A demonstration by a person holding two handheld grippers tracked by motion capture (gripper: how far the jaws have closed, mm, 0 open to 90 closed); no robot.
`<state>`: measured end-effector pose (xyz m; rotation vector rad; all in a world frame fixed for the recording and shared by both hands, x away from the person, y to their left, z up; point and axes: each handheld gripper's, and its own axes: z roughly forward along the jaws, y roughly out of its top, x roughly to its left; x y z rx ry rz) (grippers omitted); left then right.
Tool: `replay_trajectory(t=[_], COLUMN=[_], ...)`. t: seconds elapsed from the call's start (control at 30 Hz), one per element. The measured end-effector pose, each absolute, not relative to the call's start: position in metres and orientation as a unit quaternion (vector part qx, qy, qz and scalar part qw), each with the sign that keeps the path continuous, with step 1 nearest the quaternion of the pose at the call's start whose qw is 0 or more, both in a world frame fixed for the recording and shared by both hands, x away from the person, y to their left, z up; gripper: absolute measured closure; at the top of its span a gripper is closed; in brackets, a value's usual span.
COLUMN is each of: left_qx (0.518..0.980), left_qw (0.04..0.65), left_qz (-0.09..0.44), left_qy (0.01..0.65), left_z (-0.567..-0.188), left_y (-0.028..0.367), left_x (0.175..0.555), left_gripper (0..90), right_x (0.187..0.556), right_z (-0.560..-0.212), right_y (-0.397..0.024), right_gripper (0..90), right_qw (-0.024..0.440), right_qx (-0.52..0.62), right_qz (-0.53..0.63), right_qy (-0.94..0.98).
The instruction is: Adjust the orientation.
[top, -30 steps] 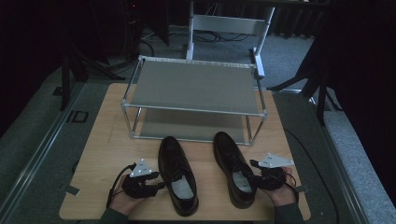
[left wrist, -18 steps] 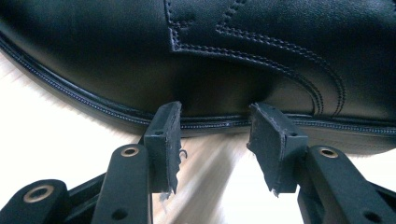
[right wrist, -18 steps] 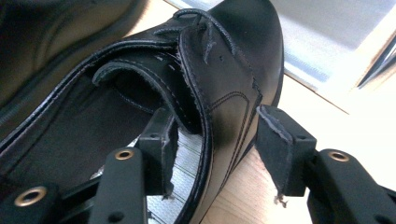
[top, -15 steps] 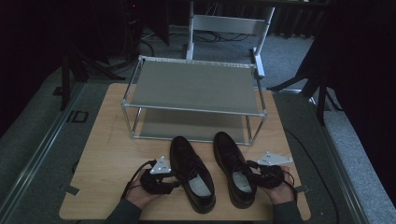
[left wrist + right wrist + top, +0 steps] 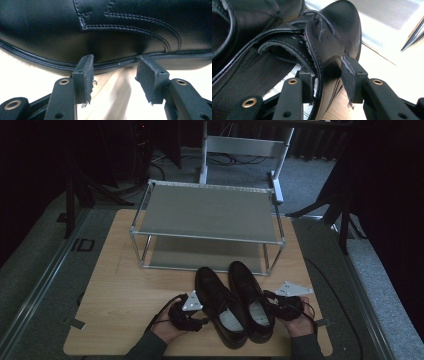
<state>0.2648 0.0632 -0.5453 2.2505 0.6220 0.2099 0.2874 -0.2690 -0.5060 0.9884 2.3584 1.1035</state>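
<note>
Wooden table (image 5: 120, 295) carrying a two-tier metal rack (image 5: 207, 212) beyond both jaws; two black shoes between them; left gripper (image 5: 113, 66), jaws spread, tips against left shoe (image 5: 105, 27) sole edge; right gripper (image 5: 328, 72) straddling right shoe (image 5: 329, 37) side wall, not closed.

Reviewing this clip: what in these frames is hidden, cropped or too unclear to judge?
- Left shoe, left gripper view: toe and heel cut off by the frame edges.
- Right gripper, right gripper view: one jaw is inside the right shoe, the other outside; firm clamping unclear.
- Rack, high view: lower shelf mostly hidden under the top shelf.
</note>
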Motion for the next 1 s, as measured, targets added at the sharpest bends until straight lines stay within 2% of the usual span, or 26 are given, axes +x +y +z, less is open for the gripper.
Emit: replay_trajectory(t=[0.57,0.67,0.83,0.93,1.0], left_qx=[0.880,0.879,0.880,0.880,0.880], left_qw=[0.391,0.392,0.390,0.390,0.390], left_qz=[0.083,0.084,0.085,0.084,0.081], left_qy=[0.256,0.258,0.259,0.259,0.258], left_z=[-0.546,-0.546,-0.546,-0.546,-0.545], left_y=[0.054,0.053,0.052,0.050,0.048], left_x=[0.260,0.259,0.258,0.257,0.256], left_gripper=[50.6,50.7,50.9,51.0,51.1], right_x=[0.293,0.293,0.287,0.285,0.285], right_z=[-0.506,-0.505,-0.497,-0.494,-0.494], right_y=[-0.267,-0.269,-0.270,-0.273,-0.275], right_gripper=[69.3,67.1,57.9,58.2,62.6], right_qw=[0.189,0.182,0.182,0.185,0.182], right_qx=[0.347,0.350,0.348,0.347,0.344], right_qz=[0.392,0.390,0.389,0.385,0.381], right_qy=[0.831,0.832,0.833,0.835,0.839])
